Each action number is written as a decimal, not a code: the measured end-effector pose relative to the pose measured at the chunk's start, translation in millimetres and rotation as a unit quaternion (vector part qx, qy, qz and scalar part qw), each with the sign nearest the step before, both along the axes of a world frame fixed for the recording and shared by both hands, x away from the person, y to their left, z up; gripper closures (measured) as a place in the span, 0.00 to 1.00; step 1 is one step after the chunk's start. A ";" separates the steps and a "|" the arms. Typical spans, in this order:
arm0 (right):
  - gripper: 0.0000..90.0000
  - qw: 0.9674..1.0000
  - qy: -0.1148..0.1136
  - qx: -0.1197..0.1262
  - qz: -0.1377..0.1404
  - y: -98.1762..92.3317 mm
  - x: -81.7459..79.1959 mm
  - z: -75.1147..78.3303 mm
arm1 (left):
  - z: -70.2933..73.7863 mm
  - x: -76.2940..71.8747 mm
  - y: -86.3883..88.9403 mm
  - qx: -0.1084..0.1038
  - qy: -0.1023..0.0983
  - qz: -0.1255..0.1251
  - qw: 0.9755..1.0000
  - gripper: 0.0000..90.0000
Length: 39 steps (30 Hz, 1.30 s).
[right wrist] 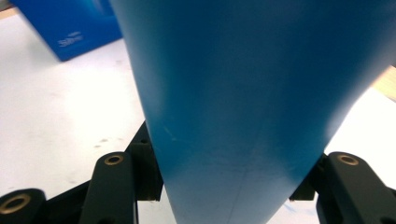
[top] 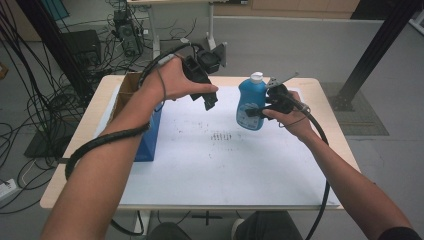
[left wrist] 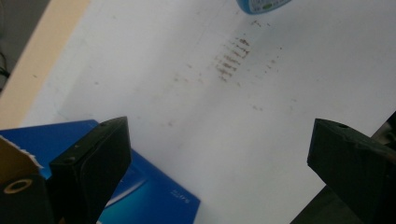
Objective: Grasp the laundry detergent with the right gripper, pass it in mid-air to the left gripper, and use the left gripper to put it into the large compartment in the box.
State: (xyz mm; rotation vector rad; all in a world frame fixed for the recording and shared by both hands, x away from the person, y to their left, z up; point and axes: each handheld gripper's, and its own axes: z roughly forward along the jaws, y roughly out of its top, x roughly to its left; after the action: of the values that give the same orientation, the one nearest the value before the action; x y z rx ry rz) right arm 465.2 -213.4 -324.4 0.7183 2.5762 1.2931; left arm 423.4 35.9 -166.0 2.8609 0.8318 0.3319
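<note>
Forearms reach in nearest my camera. My right hand-held gripper (top: pixel 261 111) clamps the blue bottle (top: pixel 251 102) by its lower body, jaws pressed on both sides, lifting it above the counter (top: pixel 210 165). My left hand-held gripper (top: pixel 209 100) hangs empty, jaws spread wide, near the blue box (top: pixel 147 140). The white cap (top: pixel 256 76) looks closed, I think. A smooth, tapering body could slip downward if my squeeze slackens.
</note>
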 end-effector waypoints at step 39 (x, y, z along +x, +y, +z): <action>0.48 0.962 -0.067 0.003 0.264 130.7 -79.6 28.4 | 5.7 -60.9 -5.8 0.034 0.039 -0.141 0.989 0.07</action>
State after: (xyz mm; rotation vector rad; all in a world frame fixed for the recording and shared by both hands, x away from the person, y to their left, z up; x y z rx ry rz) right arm 385.6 -82.7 -296.0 -0.0784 2.7453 1.4189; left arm 362.5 30.1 -160.3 3.0171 0.4247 0.2176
